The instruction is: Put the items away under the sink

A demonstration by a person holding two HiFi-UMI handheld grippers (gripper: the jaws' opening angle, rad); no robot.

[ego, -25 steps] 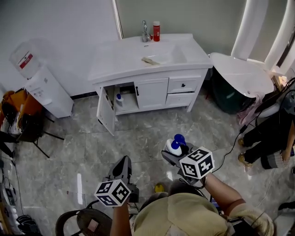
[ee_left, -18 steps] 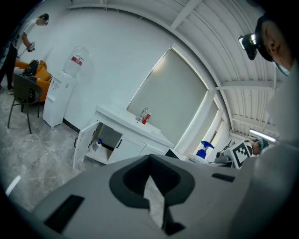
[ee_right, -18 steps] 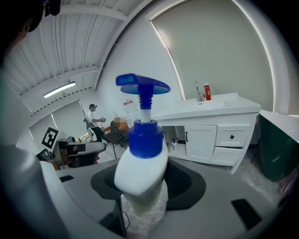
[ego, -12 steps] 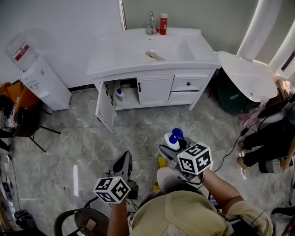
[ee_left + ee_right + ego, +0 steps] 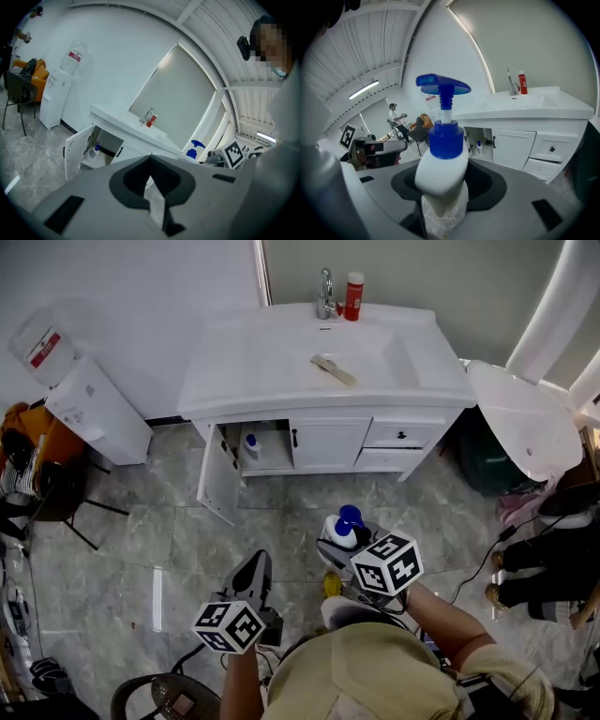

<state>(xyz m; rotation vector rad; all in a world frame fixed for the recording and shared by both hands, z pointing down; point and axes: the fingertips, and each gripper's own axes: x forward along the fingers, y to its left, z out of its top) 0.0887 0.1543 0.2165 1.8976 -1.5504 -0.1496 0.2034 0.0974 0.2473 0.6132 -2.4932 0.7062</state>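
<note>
No wording could be read anywhere, a red label on the water dispenser's bottle (image 5: 52, 359) was too small to make out, the red bottle (image 5: 353, 296) beside the faucet too distant, the pump bottle (image 5: 440, 161) showed plain white, the marker cubes (image 5: 386, 565) bore only black-and-white square patterns.

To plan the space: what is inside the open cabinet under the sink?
One small white bottle with a blue cap stands inside the cabinet. Behind the closed door, nothing can be seen.

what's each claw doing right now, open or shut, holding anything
Left claw: shut, nothing in it.
Right claw: shut on the blue-capped pump bottle.
</note>
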